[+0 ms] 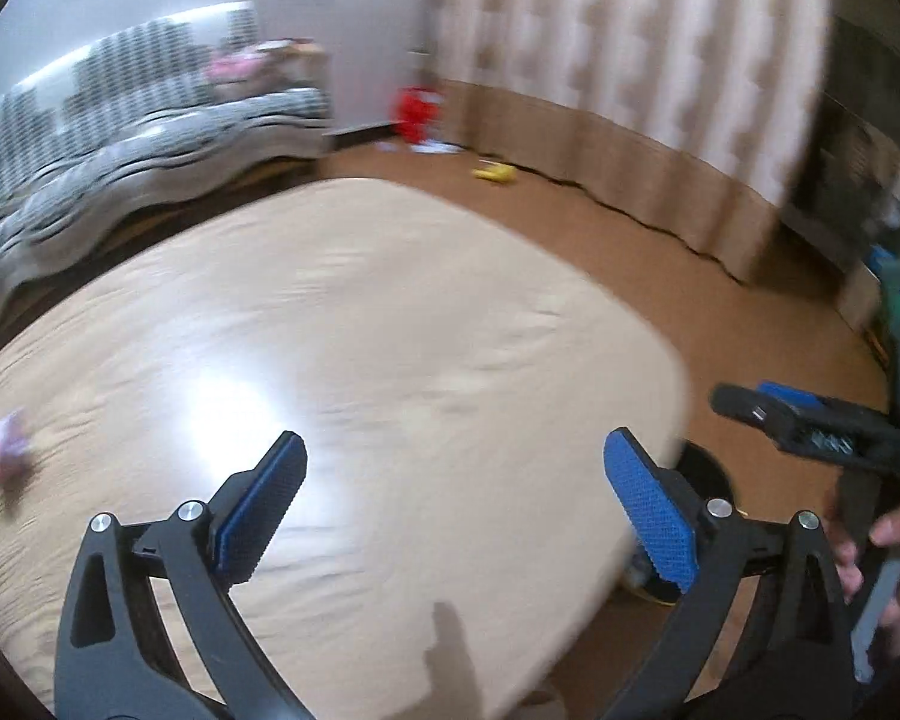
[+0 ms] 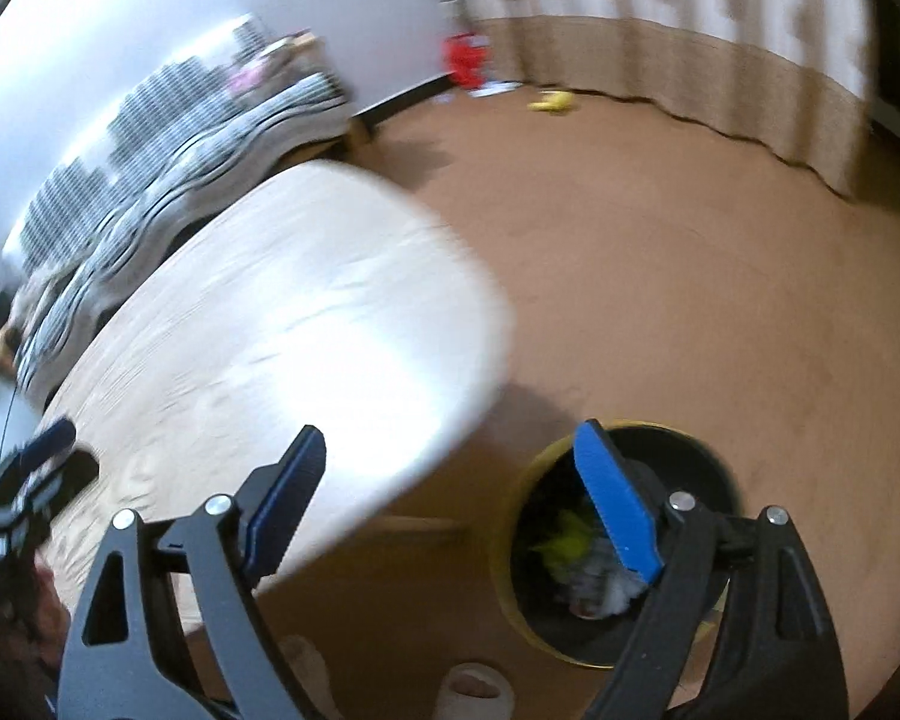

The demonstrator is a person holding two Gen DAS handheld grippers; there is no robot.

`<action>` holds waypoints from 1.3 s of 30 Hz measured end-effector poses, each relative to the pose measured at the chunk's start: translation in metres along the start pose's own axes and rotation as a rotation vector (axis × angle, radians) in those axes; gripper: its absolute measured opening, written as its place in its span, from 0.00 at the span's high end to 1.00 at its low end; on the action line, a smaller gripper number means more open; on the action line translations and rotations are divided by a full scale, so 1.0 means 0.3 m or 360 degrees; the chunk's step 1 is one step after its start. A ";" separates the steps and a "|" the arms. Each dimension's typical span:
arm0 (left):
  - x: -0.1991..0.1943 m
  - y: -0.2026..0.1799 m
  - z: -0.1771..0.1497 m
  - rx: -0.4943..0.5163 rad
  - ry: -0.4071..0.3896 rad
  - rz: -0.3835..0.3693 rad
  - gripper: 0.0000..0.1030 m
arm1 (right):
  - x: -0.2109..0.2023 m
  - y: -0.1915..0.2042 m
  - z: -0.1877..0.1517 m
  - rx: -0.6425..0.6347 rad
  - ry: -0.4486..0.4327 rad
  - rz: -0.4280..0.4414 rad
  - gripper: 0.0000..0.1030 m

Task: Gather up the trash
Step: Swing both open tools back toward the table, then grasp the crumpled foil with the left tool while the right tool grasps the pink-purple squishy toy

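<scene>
My left gripper (image 1: 455, 438) stands open and empty over a light wooden table (image 1: 360, 312). A pink crumpled piece of trash (image 1: 0, 456) lies on the table at the far left, blurred. My right gripper (image 2: 450, 429) is open too, with nothing between its blue pads (image 2: 618, 516). Its right finger hangs over a round bin with a yellow rim (image 2: 510, 516) and a black liner, which stands on the floor by the table's corner. Yellow-green and white trash (image 2: 570, 540) lies inside the bin. Part of the bin (image 1: 705, 474) shows past the table's edge in the left wrist view.
A sofa with a grey striped cover (image 1: 120, 150) runs along the table's far side. By the wall and a long curtain (image 1: 630, 90) sit a red object (image 1: 417, 111) and a yellow object (image 1: 495, 173) on the brown floor (image 2: 690, 270). A hand (image 1: 894, 552) grips the right tool.
</scene>
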State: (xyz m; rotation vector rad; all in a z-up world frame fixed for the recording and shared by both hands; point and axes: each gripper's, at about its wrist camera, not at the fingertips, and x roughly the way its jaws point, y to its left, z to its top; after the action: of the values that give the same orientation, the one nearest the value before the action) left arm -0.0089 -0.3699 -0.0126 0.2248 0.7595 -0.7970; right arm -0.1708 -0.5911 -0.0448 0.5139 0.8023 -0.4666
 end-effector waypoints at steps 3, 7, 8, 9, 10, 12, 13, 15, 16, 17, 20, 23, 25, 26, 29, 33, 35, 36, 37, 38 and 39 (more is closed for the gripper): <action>-0.076 0.240 -0.023 -0.0171 -0.0037 0.0159 0.06 | 0.046 0.201 0.005 -0.0156 0.0028 0.0073 0.20; -0.197 0.566 -0.065 -0.0381 -0.0113 0.0380 0.06 | 0.110 0.499 -0.007 -0.0352 0.0074 0.0195 0.20; -0.228 0.645 -0.083 -0.0438 -0.0130 0.0433 0.06 | 0.124 0.552 -0.012 -0.0382 0.0085 0.0216 0.20; -0.266 0.745 -0.112 -0.0516 -0.0150 0.0506 0.06 | 0.141 0.614 -0.022 -0.0416 0.0102 0.0241 0.20; -0.299 0.834 -0.138 -0.0582 -0.0163 0.0569 0.06 | 0.164 0.693 -0.033 -0.0457 0.0125 0.0270 0.20; -0.342 0.959 -0.176 -0.0668 -0.0175 0.0652 0.06 | 0.199 0.802 -0.051 -0.0513 0.0151 0.0305 0.20; -0.364 1.034 -0.206 -0.0711 -0.0176 0.0717 0.06 | 0.214 0.872 -0.074 -0.0550 0.0168 0.0326 0.20; -0.383 1.135 -0.247 -0.0751 -0.0156 0.0806 0.06 | 0.247 0.970 -0.089 -0.0596 0.0193 0.0350 0.20; -0.383 1.166 -0.259 -0.0759 -0.0146 0.0832 0.06 | 0.270 1.043 -0.102 -0.0628 0.0211 0.0374 0.20; -0.387 1.202 -0.277 -0.0769 -0.0131 0.0859 0.06 | 0.277 1.079 -0.119 -0.0647 0.0219 0.0387 0.20; -0.367 1.317 -0.333 -0.0826 -0.0064 0.0879 0.06 | 0.326 1.199 -0.148 -0.0733 0.0251 0.0419 0.20; -0.337 1.366 -0.357 -0.0858 0.0000 0.0849 0.06 | 0.380 1.292 -0.175 -0.0811 0.0276 0.0424 0.20; -0.309 1.384 -0.369 -0.0865 0.0041 0.0825 0.06 | 0.409 1.336 -0.195 -0.0840 0.0294 0.0431 0.20; -0.290 1.390 -0.370 -0.0866 0.0071 0.0819 0.06 | 0.423 1.356 -0.202 -0.0849 0.0308 0.0441 0.20; -0.243 1.405 -0.363 -0.0853 0.0115 0.0794 0.06 | 0.451 1.405 -0.214 -0.0869 0.0324 0.0446 0.20; -0.202 1.420 -0.360 -0.0826 0.0147 0.0798 0.07 | 0.482 1.472 -0.222 -0.0894 0.0333 0.0462 0.19; -0.191 1.427 -0.349 -0.0813 0.0151 0.0809 0.14 | 0.489 1.496 -0.225 -0.0913 0.0319 0.0468 0.19; -0.195 1.426 -0.345 -0.0801 0.0137 0.0817 0.29 | 0.495 1.513 -0.227 -0.0920 0.0314 0.0471 0.18; -0.201 1.424 -0.343 -0.0797 0.0121 0.0820 0.43 | 0.502 1.532 -0.228 -0.0928 0.0309 0.0481 0.17; -0.205 1.420 -0.341 -0.0802 0.0107 0.0814 0.49 | 0.507 1.545 -0.227 -0.0932 0.0307 0.0488 0.17; -0.210 1.418 -0.343 -0.0810 0.0099 0.0798 0.55 | 0.511 1.558 -0.228 -0.0934 0.0306 0.0497 0.16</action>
State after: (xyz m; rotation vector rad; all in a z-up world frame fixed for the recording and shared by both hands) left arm 0.2125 0.0064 -0.0820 -0.0229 0.8915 -0.1099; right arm 0.1518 -0.2157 -0.0849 0.1294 0.9748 0.1163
